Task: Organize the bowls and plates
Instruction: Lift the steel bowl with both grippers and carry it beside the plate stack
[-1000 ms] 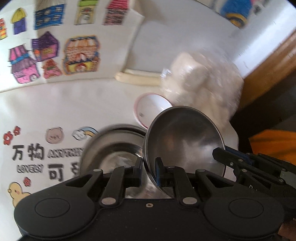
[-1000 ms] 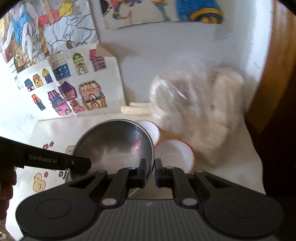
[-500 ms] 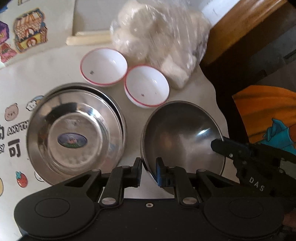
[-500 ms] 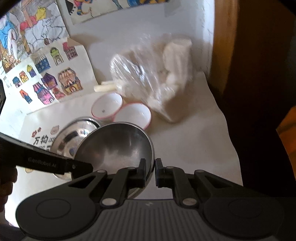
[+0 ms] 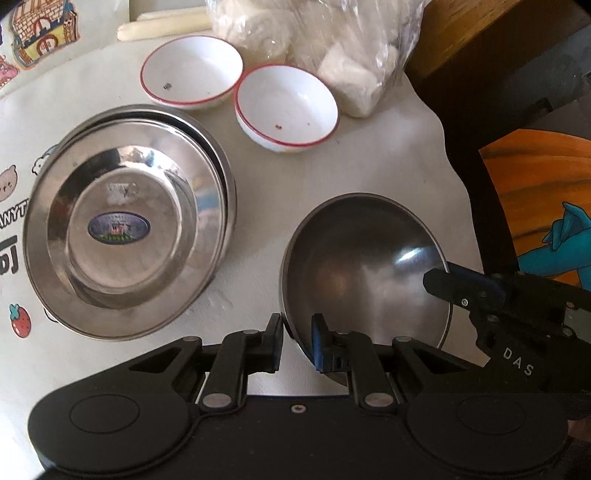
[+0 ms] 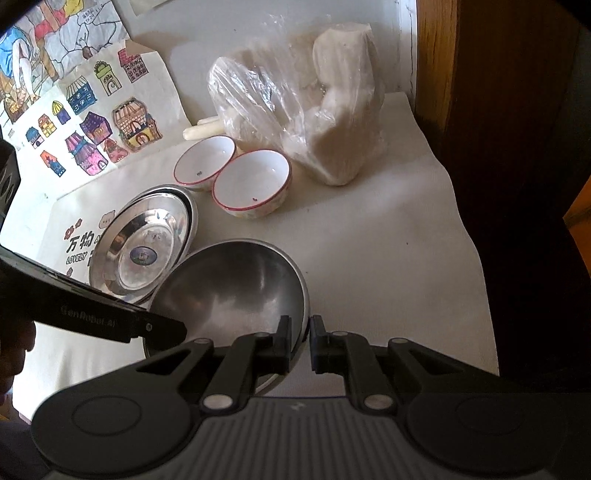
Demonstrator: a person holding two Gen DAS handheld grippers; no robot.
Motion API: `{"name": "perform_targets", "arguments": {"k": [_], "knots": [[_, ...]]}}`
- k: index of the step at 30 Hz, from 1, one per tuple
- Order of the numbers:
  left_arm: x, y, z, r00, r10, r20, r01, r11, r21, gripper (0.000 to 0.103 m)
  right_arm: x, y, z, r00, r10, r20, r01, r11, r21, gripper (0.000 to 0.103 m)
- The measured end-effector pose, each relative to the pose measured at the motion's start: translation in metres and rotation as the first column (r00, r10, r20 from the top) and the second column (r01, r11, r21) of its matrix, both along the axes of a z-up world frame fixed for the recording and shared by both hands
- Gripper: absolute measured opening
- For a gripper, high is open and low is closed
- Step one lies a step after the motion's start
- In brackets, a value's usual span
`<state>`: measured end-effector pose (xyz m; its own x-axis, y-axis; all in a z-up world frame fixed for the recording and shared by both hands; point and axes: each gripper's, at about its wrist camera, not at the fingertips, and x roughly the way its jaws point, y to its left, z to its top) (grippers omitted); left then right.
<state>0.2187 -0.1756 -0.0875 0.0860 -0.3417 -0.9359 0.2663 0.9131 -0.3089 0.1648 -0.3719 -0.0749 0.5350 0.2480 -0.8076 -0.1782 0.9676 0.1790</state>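
Observation:
A dark steel bowl is held above the white table by both grippers. My left gripper is shut on its near-left rim. My right gripper is shut on the opposite rim; the bowl also shows in the right wrist view. Stacked shiny steel plates lie on the table to the left, also in the right wrist view. Two white bowls with red rims stand side by side behind them.
A clear plastic bag of white lumps leans at the back right. A pale stick lies by the wall. Coloured drawings hang at the back left. The table's right edge drops beside dark wooden furniture.
Both grippers have lifted and pulled back with the steel bowl, moving it right, off the stacked plates. The plates and two white bowls are now in full view.

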Motion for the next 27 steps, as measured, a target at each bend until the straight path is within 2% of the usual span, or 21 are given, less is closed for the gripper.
{"name": "perform_targets", "arguments": {"k": [12, 23, 27], "knots": [[-0.009, -0.008, -0.018, 0.999, 0.035, -0.011, -0.034, 0.999, 0.031, 0.016, 0.005, -0.01, -0.011, 0.997, 0.07, -0.018, -0.07, 0.998, -0.005, 0.011], [-0.015, -0.007, -0.017, 0.997, 0.08, 0.01, -0.081, 0.996, 0.029, 0.016, 0.006, -0.014, -0.016, 0.991, 0.129, -0.014, -0.129, 0.992, 0.002, 0.011], [-0.016, -0.005, -0.014, 0.996, 0.093, 0.019, -0.093, 0.995, 0.024, 0.022, 0.005, -0.015, -0.016, 0.99, 0.138, -0.015, -0.138, 0.99, 0.006, 0.012]]}}
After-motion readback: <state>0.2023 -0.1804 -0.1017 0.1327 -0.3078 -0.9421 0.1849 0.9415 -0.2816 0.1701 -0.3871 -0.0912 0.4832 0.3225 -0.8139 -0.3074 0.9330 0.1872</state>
